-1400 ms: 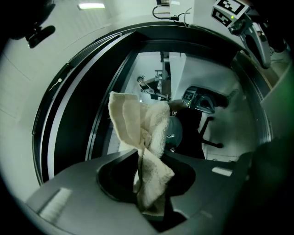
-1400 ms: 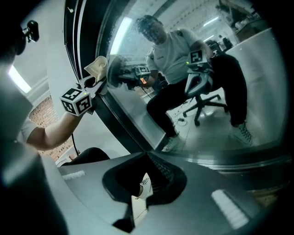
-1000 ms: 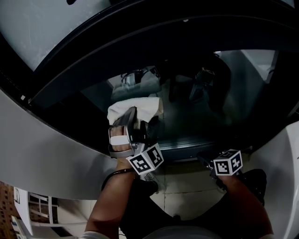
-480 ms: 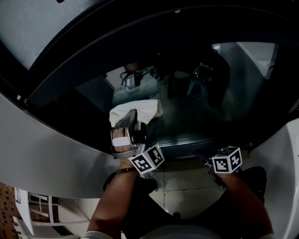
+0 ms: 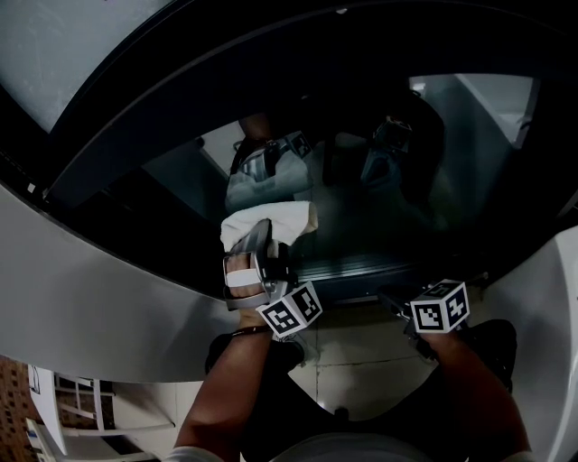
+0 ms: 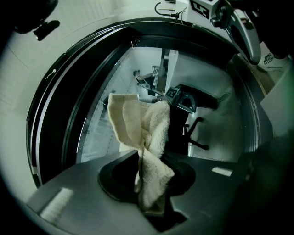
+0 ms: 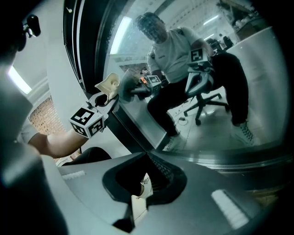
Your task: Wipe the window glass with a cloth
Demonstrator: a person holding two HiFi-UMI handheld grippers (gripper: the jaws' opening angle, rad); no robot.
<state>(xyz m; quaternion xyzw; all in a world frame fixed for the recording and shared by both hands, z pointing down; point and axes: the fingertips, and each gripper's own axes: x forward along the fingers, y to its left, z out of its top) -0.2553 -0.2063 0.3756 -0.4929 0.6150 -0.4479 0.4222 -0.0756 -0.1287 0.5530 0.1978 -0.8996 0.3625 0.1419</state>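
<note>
Head view: L gripper (image 5: 260, 242) clamped on cream cloth (image 5: 268, 219). Cloth lies against window glass (image 5: 379, 207), low, just above bottom frame (image 5: 361, 272). R gripper (image 5: 394, 305) lower right, clear of glass.
L gripper view: jaws pinched tight on cloth's lower bunch; top fans up toward glass.
R gripper view: jaws closed together, nothing btwn.

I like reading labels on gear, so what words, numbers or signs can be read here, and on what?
No readable words or numbers.
Left marker cube and right marker cube: black-and-white square patterns only, no letters.
White device, dark marking: too blurred to read.
</note>
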